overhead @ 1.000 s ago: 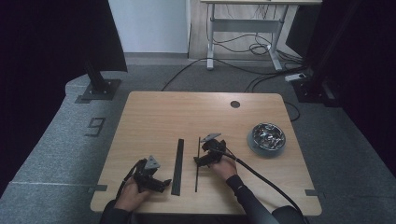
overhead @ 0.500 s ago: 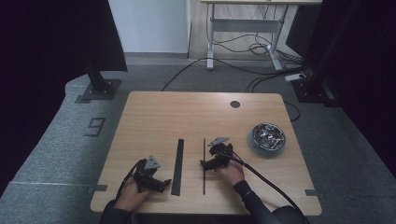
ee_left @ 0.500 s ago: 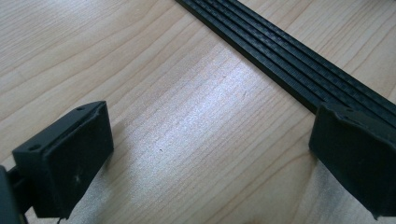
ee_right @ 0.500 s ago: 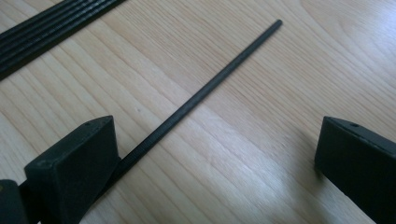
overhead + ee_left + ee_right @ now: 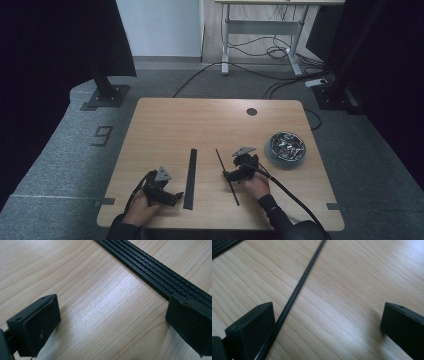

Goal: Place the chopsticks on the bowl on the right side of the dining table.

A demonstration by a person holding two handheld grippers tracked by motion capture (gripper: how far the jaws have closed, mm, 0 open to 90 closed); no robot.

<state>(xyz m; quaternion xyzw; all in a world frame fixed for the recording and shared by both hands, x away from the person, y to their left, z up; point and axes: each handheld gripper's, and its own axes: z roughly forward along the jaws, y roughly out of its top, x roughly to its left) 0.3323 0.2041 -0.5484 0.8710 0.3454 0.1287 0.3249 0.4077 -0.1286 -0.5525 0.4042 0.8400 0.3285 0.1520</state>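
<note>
The thin black rod [image 5: 294,293] lies flat on the wooden table [image 5: 210,125], just beside one jaw of the right gripper [image 5: 239,172], whose jaws are wide open and hold nothing. The left gripper [image 5: 167,196], also wide open and empty, is placed next to the flat black ribbed strip [image 5: 160,277]. Because the rod is so thin and low, it can be pushed aside or rolled away instead of being caught if the jaws are closed off-centre.

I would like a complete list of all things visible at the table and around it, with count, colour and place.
Flat ribbed strip: 1, black, table centre-left.
Thin rod: 1, black, right of the strip, between the right gripper's open jaws.
Bowl: 1, grey, shiny contents, table right side.
Table: 1, light wood, dark round hole at the far edge.
Desk frame: 1, grey, background, cables beneath.
Left gripper: 1, black, open, near the strip.
Right gripper: 1, black, open.
</note>
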